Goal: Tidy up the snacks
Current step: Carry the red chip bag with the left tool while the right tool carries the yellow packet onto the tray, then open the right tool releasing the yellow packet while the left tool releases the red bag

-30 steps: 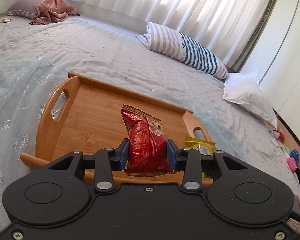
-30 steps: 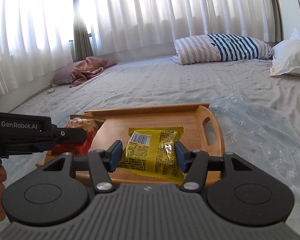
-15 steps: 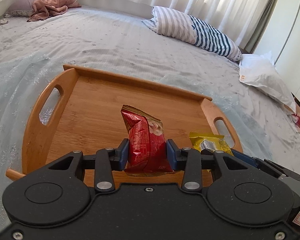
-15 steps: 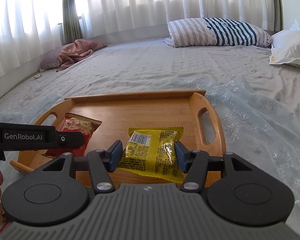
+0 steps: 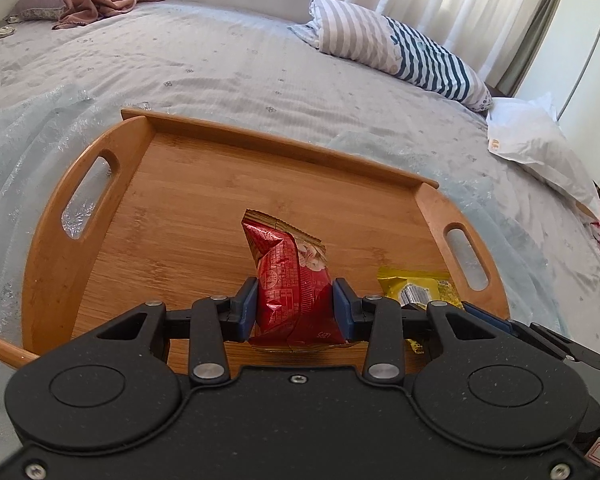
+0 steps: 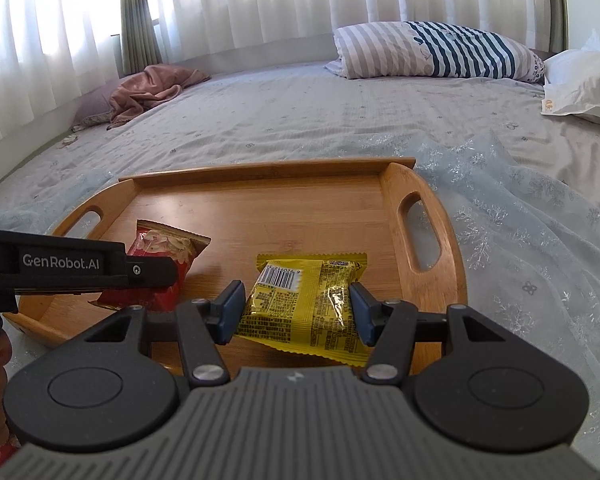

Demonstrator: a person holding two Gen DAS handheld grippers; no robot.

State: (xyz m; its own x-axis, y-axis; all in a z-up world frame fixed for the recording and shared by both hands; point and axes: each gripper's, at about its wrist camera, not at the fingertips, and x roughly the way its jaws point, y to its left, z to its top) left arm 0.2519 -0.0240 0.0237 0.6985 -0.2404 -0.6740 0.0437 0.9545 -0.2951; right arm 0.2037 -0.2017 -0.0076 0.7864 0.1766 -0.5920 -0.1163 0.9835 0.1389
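Observation:
A wooden tray [image 5: 172, 208] with two handle slots lies on the bed; it also shows in the right wrist view [image 6: 300, 208]. My left gripper [image 5: 295, 306] is shut on a red snack packet [image 5: 288, 280], held upright over the tray's near edge. My right gripper [image 6: 298, 310] is shut on a yellow snack packet [image 6: 304, 300], held flat over the tray's near right part. In the left wrist view the yellow packet [image 5: 418, 292] shows to the right of the red one. In the right wrist view the red packet [image 6: 160, 252] and the left gripper show at the left.
The bed has a grey sheet and a pale lacy cover [image 6: 520, 240] under the tray. A striped pillow [image 6: 432, 56] and a white pillow [image 6: 580, 80] lie at the back right. A pink blanket [image 6: 152, 88] lies at the back left.
Both grippers have moved forward and down over the tray, each still holding its packet. The tray now fills more of both views.

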